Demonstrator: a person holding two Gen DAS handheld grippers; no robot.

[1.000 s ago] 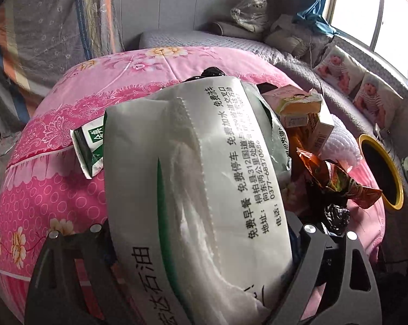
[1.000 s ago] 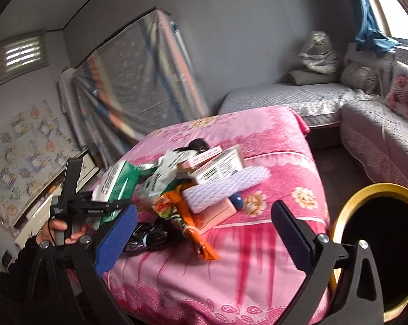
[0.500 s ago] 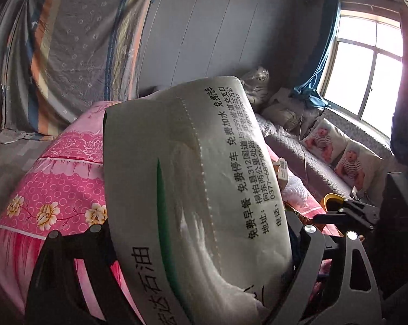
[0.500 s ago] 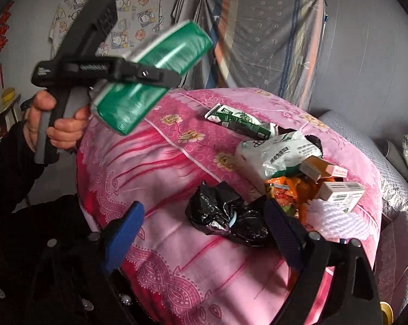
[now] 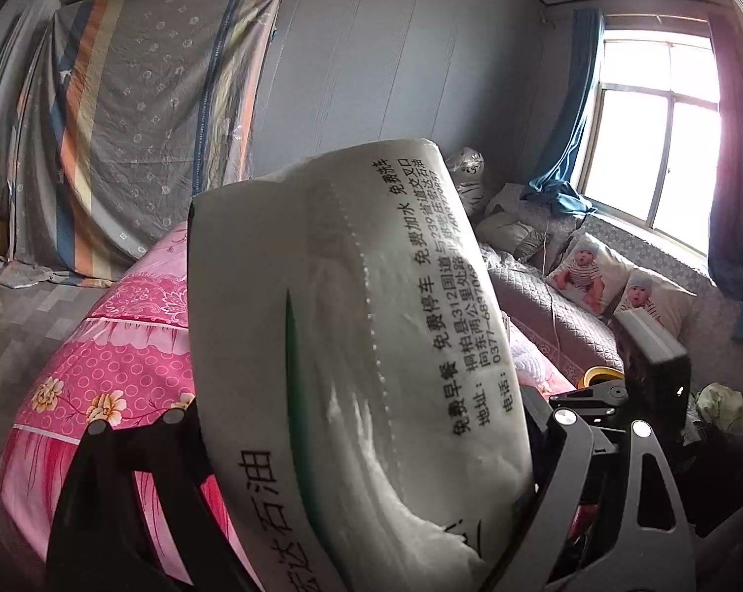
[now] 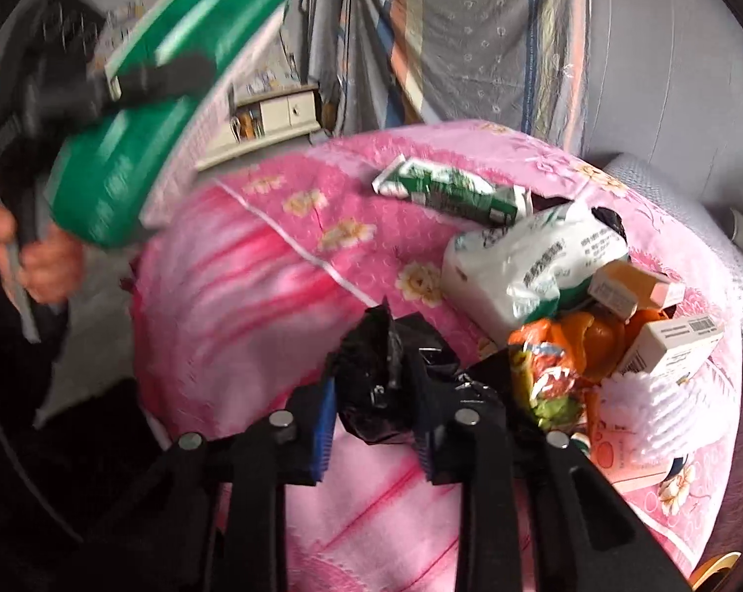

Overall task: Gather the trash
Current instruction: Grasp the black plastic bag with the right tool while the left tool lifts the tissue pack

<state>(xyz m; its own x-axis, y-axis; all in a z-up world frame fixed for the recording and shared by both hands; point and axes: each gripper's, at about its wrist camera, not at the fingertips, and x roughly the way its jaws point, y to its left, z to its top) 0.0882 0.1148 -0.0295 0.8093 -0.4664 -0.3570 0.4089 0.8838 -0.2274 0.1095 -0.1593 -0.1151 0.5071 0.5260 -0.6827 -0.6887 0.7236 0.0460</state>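
Note:
My left gripper (image 5: 366, 449) is shut on a white and green tissue pack (image 5: 352, 345) that fills the left wrist view. The same pack (image 6: 174, 84), green side out, is held high at the left of the right wrist view. My right gripper (image 6: 374, 409) is shut on a crumpled black plastic bag (image 6: 391, 370) lying on the pink bedspread (image 6: 253, 286). To its right is a pile of trash: a white plastic bag (image 6: 524, 266), an orange wrapper (image 6: 574, 340), small cardboard boxes (image 6: 677, 345) and white foam netting (image 6: 648, 404). A green and white carton (image 6: 450, 192) lies further back.
A grey quilted sofa (image 5: 559, 296) with baby-print pillows (image 5: 588, 271) stands under the window (image 5: 657, 148). A striped cloth (image 5: 134, 138) hangs on the wall. A yellow-rimmed bin (image 5: 598, 375) shows behind the right gripper's handle. A white cabinet (image 6: 268, 118) stands past the bed.
My right gripper has dropped to the bed and closed on the black bag. My left gripper has lifted the tissue pack up and away from the trash pile.

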